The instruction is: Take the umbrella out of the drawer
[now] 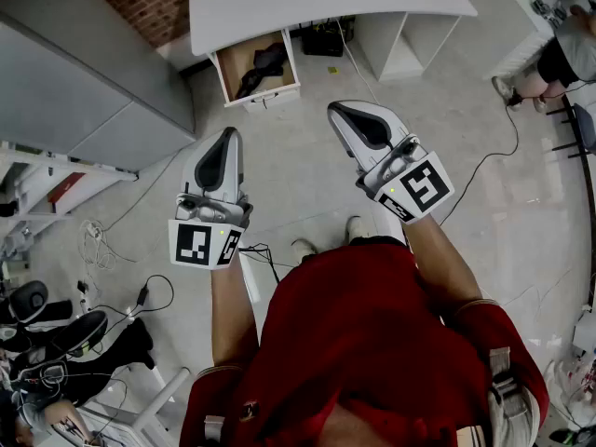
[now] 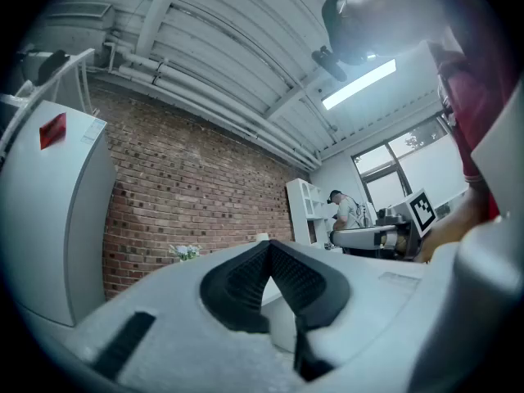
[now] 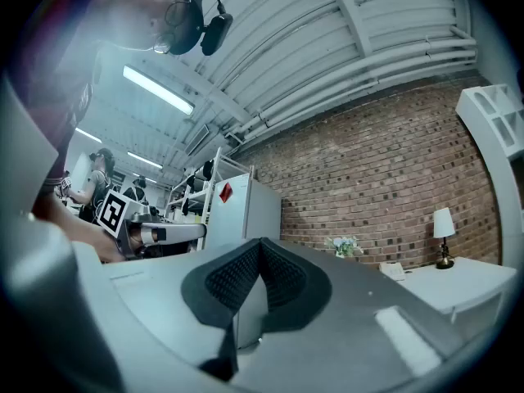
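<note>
A dark folded umbrella (image 1: 261, 68) lies inside the open drawer (image 1: 256, 71) under the white desk (image 1: 317, 3), far ahead of me in the head view. My left gripper (image 1: 226, 136) and right gripper (image 1: 337, 112) hang side by side over the floor, well short of the drawer, both pointing toward it. Both are shut with nothing held. In the left gripper view the left gripper's (image 2: 268, 246) black pads meet at the tip. The right gripper view shows the right gripper (image 3: 260, 244) likewise closed. Neither gripper view shows the umbrella.
A grey cabinet (image 1: 84, 73) stands at left and a white shelf unit (image 1: 410, 40) sits under the desk's right side. Cables (image 1: 140, 296) and gear lie on the floor at lower left. A seated person (image 1: 559, 59) is at the far right. A brick wall (image 3: 385, 178) is behind.
</note>
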A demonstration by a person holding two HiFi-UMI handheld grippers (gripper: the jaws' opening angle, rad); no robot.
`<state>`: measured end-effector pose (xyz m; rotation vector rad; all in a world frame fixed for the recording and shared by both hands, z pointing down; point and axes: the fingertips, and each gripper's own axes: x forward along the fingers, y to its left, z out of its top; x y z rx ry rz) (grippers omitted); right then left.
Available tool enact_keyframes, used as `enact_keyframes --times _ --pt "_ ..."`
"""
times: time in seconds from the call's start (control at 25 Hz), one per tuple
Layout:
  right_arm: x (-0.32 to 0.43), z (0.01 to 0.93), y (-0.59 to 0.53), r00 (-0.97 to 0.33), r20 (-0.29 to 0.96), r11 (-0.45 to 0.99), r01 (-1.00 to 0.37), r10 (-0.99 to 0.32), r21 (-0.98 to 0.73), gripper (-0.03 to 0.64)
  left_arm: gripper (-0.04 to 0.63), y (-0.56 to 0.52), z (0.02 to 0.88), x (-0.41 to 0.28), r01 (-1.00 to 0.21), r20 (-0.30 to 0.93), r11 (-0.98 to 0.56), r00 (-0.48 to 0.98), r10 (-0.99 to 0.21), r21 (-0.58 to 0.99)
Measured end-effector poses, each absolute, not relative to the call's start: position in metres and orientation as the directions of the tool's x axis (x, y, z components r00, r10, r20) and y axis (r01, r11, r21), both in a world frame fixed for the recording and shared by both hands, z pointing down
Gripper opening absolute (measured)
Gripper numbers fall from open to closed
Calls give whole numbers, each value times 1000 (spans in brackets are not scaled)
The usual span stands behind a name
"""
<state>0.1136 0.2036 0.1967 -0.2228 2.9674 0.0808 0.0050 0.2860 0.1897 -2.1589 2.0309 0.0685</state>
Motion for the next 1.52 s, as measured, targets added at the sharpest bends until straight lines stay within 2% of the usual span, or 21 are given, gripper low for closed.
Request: enact_keyframes --times 0.36,0.84,1.16,1.52 --pt "91 201 222 -974 -170 989 -149 -146 4 12 6 311 193 -25 -995 -156 -46 59 -986 -89" --pt "58 228 245 -973 -77 976 -218 -217 10 12 6 337 220 -87 -997 -146 -60 67 -987 -47" --pt "33 229 191 -969 -83 972 -233 -231 8 12 6 290 227 -112 -995 -108 -68 76 -991 -71" --pt "-2 247 78 -966 -120 973 -227 -229 -29 12 6 197 251 -137 -986 -12 -57 59 -998 -155"
